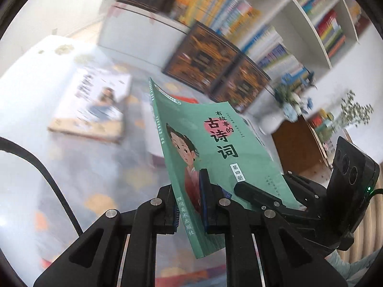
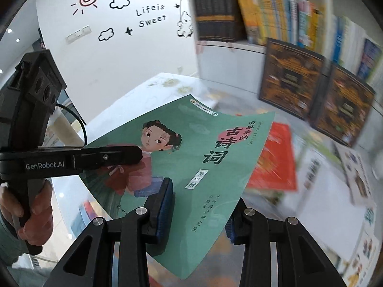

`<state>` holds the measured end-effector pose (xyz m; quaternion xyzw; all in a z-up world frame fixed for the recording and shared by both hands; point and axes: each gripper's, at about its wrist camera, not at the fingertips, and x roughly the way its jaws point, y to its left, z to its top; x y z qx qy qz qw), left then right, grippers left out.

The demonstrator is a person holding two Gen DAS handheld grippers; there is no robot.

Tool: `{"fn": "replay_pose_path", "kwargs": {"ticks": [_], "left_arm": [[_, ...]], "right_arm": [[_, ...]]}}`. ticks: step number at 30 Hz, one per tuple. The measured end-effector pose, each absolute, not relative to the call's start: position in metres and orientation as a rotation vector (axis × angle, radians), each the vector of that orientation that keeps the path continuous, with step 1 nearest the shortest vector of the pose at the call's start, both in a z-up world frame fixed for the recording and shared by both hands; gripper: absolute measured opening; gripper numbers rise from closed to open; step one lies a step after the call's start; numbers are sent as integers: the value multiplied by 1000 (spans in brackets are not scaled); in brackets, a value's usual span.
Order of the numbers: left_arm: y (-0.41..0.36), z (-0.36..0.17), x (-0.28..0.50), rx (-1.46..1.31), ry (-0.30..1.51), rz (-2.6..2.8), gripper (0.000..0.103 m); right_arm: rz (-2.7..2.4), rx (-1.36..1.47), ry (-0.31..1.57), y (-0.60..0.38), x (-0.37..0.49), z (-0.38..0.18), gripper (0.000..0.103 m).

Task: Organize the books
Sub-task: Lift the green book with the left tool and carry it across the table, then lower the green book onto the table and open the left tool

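Observation:
A thin green paperback [image 1: 210, 153] with a cartoon girl and large Chinese title hangs tilted in the air above the table, held from both sides. My left gripper [image 1: 188, 191] is shut on its spine edge, blue pads pressing both covers. In the right wrist view the same green book [image 2: 186, 124] runs between the fingers of my right gripper [image 2: 201, 198], which is shut on its lower edge. The left gripper's finger [image 2: 119, 155] lies across the cover at the left, and the right gripper's finger [image 1: 256, 195] shows on the cover's lower right.
Below lies a table with a patterned cloth [image 1: 100, 167], bearing a white book [image 1: 95, 102], a red book [image 2: 275, 157] and other blurred books. Two dark boxed sets [image 2: 316, 95] lean against a white bookshelf [image 2: 227, 55] full of books. Flowers [image 1: 294, 93] stand at the right.

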<state>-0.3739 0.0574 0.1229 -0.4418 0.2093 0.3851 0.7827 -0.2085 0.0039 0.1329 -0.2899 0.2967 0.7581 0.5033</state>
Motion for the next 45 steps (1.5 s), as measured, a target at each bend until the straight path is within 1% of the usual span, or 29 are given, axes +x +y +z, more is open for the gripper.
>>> {"fn": "replay_pose_path", "kwargs": {"ticks": [5, 9, 13, 17, 23, 29, 30, 33, 39, 42, 45], "left_arm": [[99, 126, -418, -929, 421, 854, 11], [137, 116, -441, -928, 398, 865, 11], [177, 100, -450, -900, 416, 903, 13], [215, 75, -459, -940, 422, 904, 13], [254, 40, -465, -968, 472, 921, 13], [266, 15, -470, -1007, 491, 913, 14], [267, 12, -472, -1020, 494, 920, 17], [266, 4, -478, -1043, 510, 943, 19], [257, -14, -500, -1109, 524, 1022, 19], [255, -14, -509, -1127, 506, 1056, 19], [249, -10, -511, -1127, 506, 1084, 19]], "right_arm": [[1847, -697, 687, 51, -251, 138, 37], [1847, -705, 697, 96, -275, 136, 38], [1838, -701, 804, 148, -287, 125, 38], [1792, -720, 868, 193, -296, 104, 38], [1745, -779, 885, 236, -316, 72, 38], [1708, -784, 973, 253, -316, 48, 38], [1708, -784, 981, 253, -316, 45, 38], [1691, -797, 989, 253, -316, 39, 38], [1673, -839, 1043, 251, -321, 25, 38], [1669, -869, 1033, 247, -326, 20, 38], [1646, -871, 1077, 242, -319, 15, 38]]}}
